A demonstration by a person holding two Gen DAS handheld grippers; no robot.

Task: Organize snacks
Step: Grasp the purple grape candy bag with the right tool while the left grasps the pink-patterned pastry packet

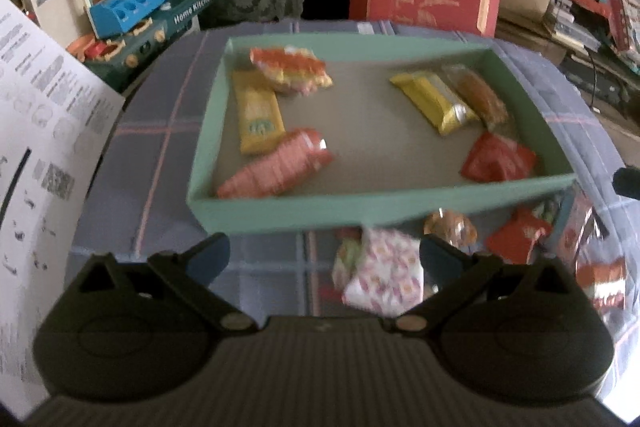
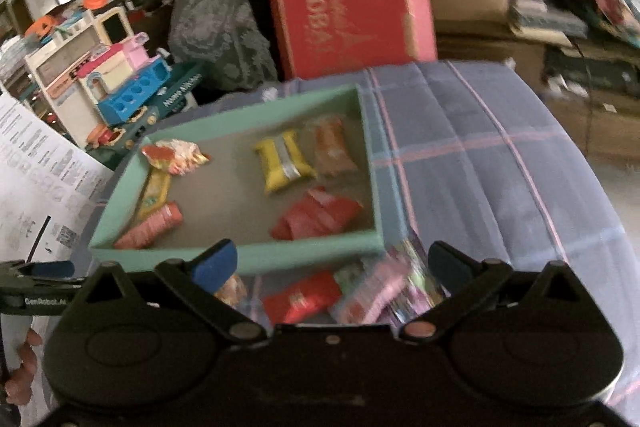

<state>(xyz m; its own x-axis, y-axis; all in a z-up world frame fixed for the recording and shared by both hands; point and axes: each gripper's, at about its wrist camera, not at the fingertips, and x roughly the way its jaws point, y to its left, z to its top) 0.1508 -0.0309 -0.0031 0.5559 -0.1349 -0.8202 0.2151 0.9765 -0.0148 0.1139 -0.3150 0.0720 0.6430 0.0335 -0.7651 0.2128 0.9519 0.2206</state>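
While both tools are hanging released and empty, the left tool (image 1: 324, 255) and right tool (image 2: 332, 263) are crowding one loose snack pile (image 2: 352, 295) at six o'clock of the green tray (image 1: 400, 205). They are risking a collision, or knocking the tray's near wall.

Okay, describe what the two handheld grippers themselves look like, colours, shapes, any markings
Both are matte black plastic. Each has a ribbed body, two round housings, and angled finger arms on pale metallic pivots. The left gripper and right gripper carry blue fingertip pads. In the right wrist view, the left one's side reads "GenRobot.AI" in white. No cables show.
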